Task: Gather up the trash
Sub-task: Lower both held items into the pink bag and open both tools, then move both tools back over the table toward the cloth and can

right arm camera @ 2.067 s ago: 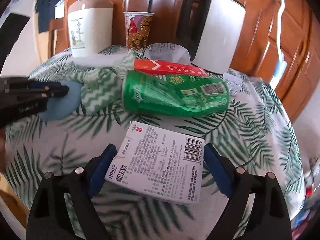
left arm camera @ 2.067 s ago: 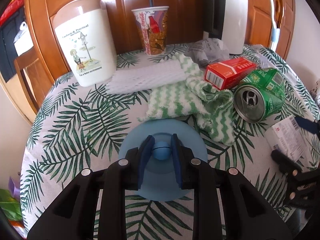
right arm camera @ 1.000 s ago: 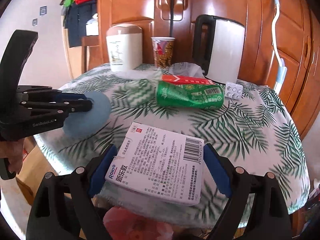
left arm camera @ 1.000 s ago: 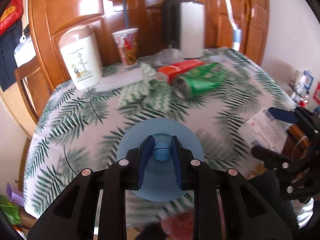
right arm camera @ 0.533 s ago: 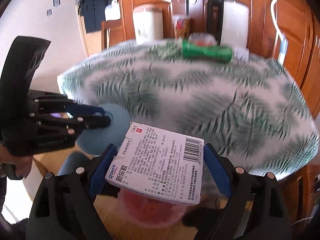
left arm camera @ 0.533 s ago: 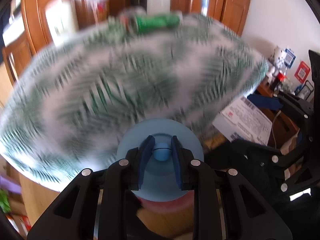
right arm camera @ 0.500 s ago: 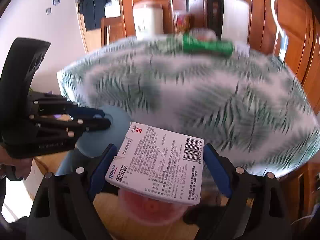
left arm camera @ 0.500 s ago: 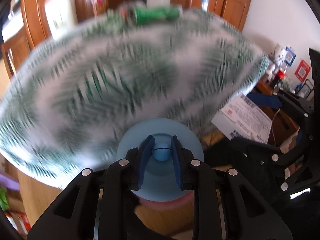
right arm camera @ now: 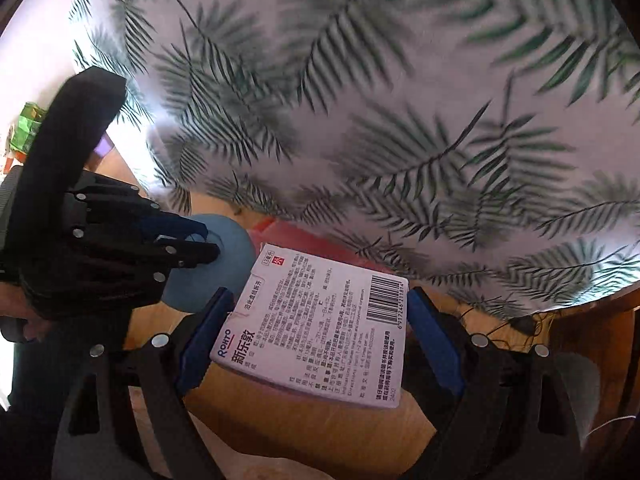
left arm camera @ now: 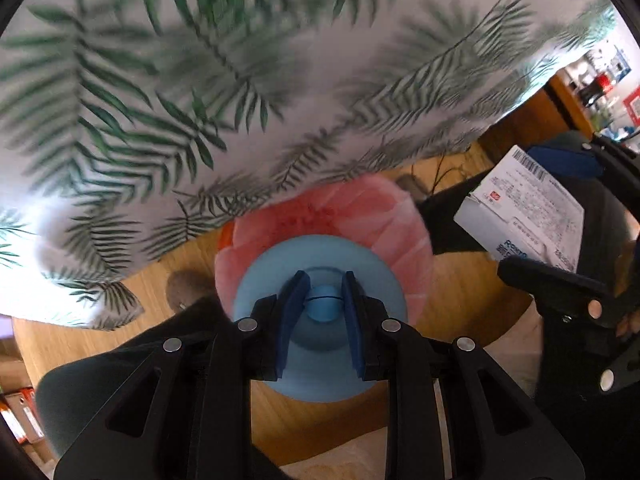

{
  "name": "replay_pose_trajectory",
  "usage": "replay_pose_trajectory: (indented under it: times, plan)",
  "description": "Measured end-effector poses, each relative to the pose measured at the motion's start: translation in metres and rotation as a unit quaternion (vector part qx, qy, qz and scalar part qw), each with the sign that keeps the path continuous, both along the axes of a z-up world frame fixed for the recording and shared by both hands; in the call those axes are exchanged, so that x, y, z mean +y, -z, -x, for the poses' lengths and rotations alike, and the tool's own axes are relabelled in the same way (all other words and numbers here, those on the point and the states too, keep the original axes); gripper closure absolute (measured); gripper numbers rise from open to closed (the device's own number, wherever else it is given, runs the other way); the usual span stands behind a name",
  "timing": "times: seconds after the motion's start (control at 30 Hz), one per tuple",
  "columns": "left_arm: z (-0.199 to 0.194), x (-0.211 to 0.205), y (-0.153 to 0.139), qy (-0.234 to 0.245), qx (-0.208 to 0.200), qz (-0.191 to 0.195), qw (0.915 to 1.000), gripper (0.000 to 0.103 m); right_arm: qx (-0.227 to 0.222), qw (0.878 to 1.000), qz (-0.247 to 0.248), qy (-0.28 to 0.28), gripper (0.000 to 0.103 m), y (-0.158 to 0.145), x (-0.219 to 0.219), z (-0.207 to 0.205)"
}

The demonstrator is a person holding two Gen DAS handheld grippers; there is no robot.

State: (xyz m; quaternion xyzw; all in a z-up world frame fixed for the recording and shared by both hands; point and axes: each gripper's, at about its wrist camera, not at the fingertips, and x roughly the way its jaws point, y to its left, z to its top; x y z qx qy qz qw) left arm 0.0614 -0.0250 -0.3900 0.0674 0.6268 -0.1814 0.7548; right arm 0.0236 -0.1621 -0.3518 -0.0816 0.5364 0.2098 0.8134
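Left wrist view: my left gripper [left arm camera: 322, 302] points steeply down, jaws clamped tight on the small knob at the centre of a round light-blue lid [left arm camera: 320, 320]. The 2 blue pads [left arm camera: 294, 300] press the knob from both sides. Under the lid, partly covered by it, sits a pink-red bin [left arm camera: 352, 216] w/ a ribbed liner, on the wooden floor [left arm camera: 460, 300]. The palm-leaf tablecloth [left arm camera: 240, 80] hangs over the table edge and fills the upper part of the view, blurred. At right my right gripper [left arm camera: 560, 216] carries a white medicine box [left arm camera: 524, 208], barcode toward the top, held above the floor just right of the bin.

Right wrist view: my right gripper [right arm camera: 316, 328] has its jaws set wide, clamped on the medicine box [right arm camera: 320, 320] across its width, a blue pad [right arm camera: 204, 340] on each short side. Printed face and barcode look up at me. A red strip of the bin [right arm camera: 316, 240] shows just past the box's far edge, below the hanging tablecloth [right arm camera: 400, 100]. At left my left gripper [right arm camera: 200, 244] holds the blue lid [right arm camera: 220, 268] edge-on, close beside the box; can't tell if they touch. Floor [right arm camera: 320, 432] beneath.
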Motion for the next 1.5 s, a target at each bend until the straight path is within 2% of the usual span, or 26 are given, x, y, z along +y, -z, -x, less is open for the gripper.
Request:
replay_pose_trajectory:
  times: [0.17,0.3,0.53,0.6,0.87,0.97,1.07,1.17,1.27,1.33,1.4,1.47,1.5]
  plan:
    - [-0.007,-0.003,0.027,0.001,0.024,-0.005,0.9997,0.078,0.030,1.000,0.004,-0.002,0.016,0.033,0.005,-0.014]
    - [-0.017,-0.005,0.031,0.002,0.022,-0.009,0.9997,0.063,0.041,0.999,0.005,-0.004,0.016,0.044,0.005,-0.021]
    - [-0.027,0.002,0.029,-0.021,0.019,-0.027,0.9992,0.048,0.058,0.998,-0.001,-0.010,0.016,0.061,0.008,-0.031]
    - [-0.027,0.006,0.027,-0.031,0.013,-0.045,0.9984,0.038,0.059,0.998,0.001,-0.014,0.015,0.065,0.013,-0.033]
    - [-0.029,0.016,0.023,-0.059,0.006,-0.079,0.9951,0.035,0.060,0.998,0.002,-0.027,0.015,0.075,0.024,-0.037]
    - [-0.029,0.020,0.022,-0.068,0.006,-0.085,0.9941,0.035,0.052,0.998,0.000,-0.029,0.011,0.077,0.027,-0.039]
    - [-0.028,0.026,0.019,-0.080,0.002,-0.085,0.9932,0.035,0.044,0.999,-0.008,-0.028,0.005,0.076,0.028,-0.038]
    - [-0.026,0.028,0.015,-0.082,-0.002,-0.081,0.9934,0.034,0.050,0.998,-0.029,-0.025,0.005,0.076,0.025,-0.038]
    - [-0.022,0.026,0.005,-0.080,-0.025,-0.078,0.9934,0.034,0.035,0.998,-0.043,-0.024,0.005,0.068,0.020,-0.032]
    - [-0.015,0.026,-0.010,-0.074,-0.056,-0.070,0.9932,0.034,0.003,0.999,-0.041,-0.010,0.005,0.056,0.013,-0.024]
    - [-0.009,0.026,-0.023,-0.072,-0.074,-0.067,0.9925,0.030,-0.016,0.999,-0.047,-0.011,0.005,0.040,0.005,-0.015]
    - [0.000,0.025,-0.047,-0.063,-0.093,-0.053,0.9923,0.028,-0.041,0.998,-0.035,-0.018,0.005,0.018,0.000,-0.006]
    - [0.003,0.023,-0.061,-0.058,-0.102,-0.060,0.9913,0.028,-0.054,0.998,-0.028,-0.022,0.005,0.007,-0.002,-0.003]
